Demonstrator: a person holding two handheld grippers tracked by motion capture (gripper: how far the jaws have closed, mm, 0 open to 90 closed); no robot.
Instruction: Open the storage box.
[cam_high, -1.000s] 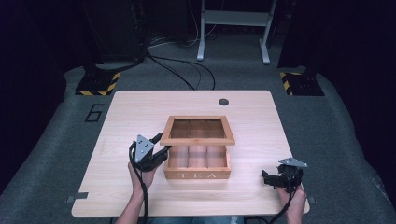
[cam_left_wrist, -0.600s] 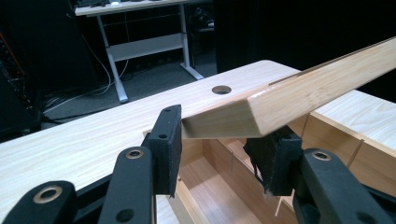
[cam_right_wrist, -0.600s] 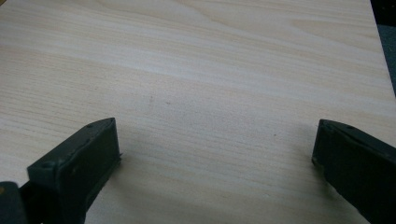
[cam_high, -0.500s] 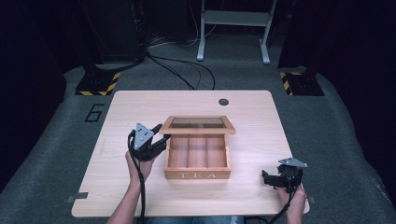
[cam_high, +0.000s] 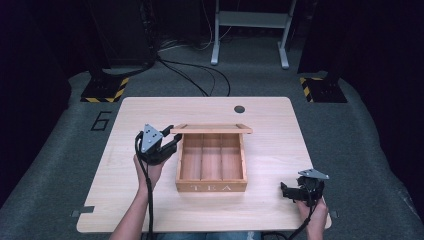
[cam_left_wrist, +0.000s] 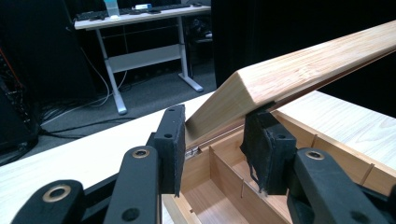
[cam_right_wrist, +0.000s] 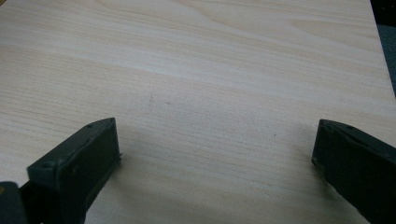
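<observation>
Pale wood desk (cam_high: 280, 125), grain running across, plain and bare in the right gripper view (cam_right_wrist: 210, 70). Round dark grommet (cam_high: 239, 108) near the far edge, right of centre. Small grey tab (cam_high: 82, 212) at the near left corner. Grey carpet floor (cam_high: 350, 130) all round, white "6" (cam_high: 101, 120) marked on it just off the far left corner. Two black bases with yellow-black hazard stripes, one far left (cam_high: 105, 89), one far right (cam_high: 322, 90). Black cables (cam_high: 200, 82) looping between them. White metal frame (cam_high: 250, 30) farther back; in the left gripper view, a white-legged table (cam_left_wrist: 140, 51) with small items on top, too blurred to tell.
</observation>
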